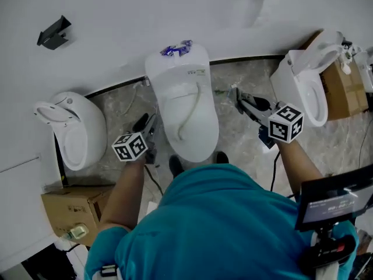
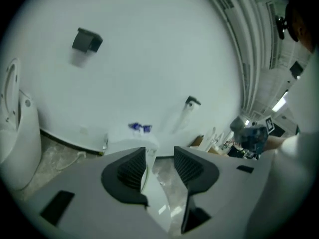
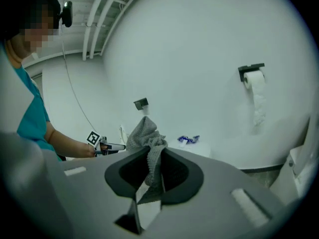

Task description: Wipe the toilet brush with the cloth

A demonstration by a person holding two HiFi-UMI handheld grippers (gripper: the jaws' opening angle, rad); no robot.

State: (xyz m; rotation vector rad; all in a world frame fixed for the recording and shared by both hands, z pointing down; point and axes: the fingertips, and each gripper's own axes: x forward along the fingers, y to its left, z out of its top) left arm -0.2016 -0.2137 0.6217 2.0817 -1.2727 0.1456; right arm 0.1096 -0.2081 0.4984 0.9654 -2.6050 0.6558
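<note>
My right gripper [image 3: 155, 167] is shut on a grey knitted cloth [image 3: 145, 136], which bunches up above the jaws and hangs down between them. In the head view this gripper [image 1: 243, 101] is held up to the right of the middle white toilet [image 1: 186, 112]. My left gripper [image 2: 159, 159] is open with nothing between its ribbed pads. It [image 1: 143, 124] is raised on the left side of the same toilet. I cannot make out a toilet brush in any view.
A second toilet [image 1: 73, 127] stands at the left and a third [image 1: 303, 83] at the right. Cardboard boxes [image 1: 73, 212] sit on the floor. A blue wrapper [image 1: 176, 49] lies on the middle tank. On the wall hang a toilet paper roll [image 3: 255, 81] and a black holder [image 1: 53, 32].
</note>
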